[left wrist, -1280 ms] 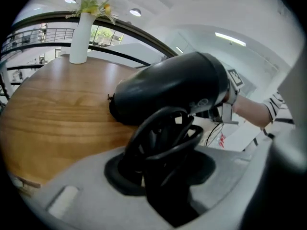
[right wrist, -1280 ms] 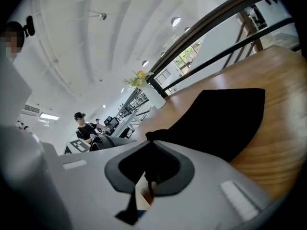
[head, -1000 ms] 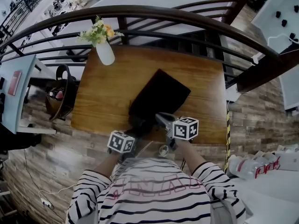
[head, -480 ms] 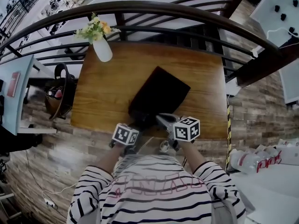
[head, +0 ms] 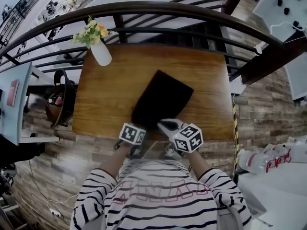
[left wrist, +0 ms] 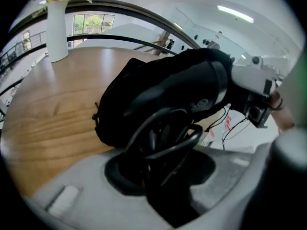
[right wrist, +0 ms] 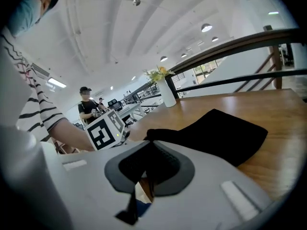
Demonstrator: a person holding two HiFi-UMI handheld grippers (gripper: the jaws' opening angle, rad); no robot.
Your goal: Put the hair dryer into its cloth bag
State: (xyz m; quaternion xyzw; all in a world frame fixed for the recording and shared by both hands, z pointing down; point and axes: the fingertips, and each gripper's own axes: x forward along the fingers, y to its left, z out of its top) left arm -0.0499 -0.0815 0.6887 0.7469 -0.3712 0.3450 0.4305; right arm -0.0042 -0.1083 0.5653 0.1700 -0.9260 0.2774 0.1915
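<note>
Both grippers crowd the frame's lower centre as the left gripper (left wrist: 163,147), clamped on the cord (left wrist: 165,128), has nudged the hair dryer (left wrist: 196,87) up to the bag (head: 163,97), whose mouth the right gripper (head: 161,125) pinches shut-jawed, so insertion seems to be starting.

Cloth bag (head: 163,97): black, soft, roughly rectangular. In the head view it lies flat on the wood at frame centre, set diagonally from lower left to upper right. Its near edge, at lower centre, is pinched in the closed right gripper (right wrist: 147,147).

Hair dryer (left wrist: 201,87): black with a glossy barrel, lying at the bag's near end. How far it has entered the bag cannot be determined. Its black cord (left wrist: 165,133), gathered in loops, is clamped in the left gripper (left wrist: 163,152).
</note>
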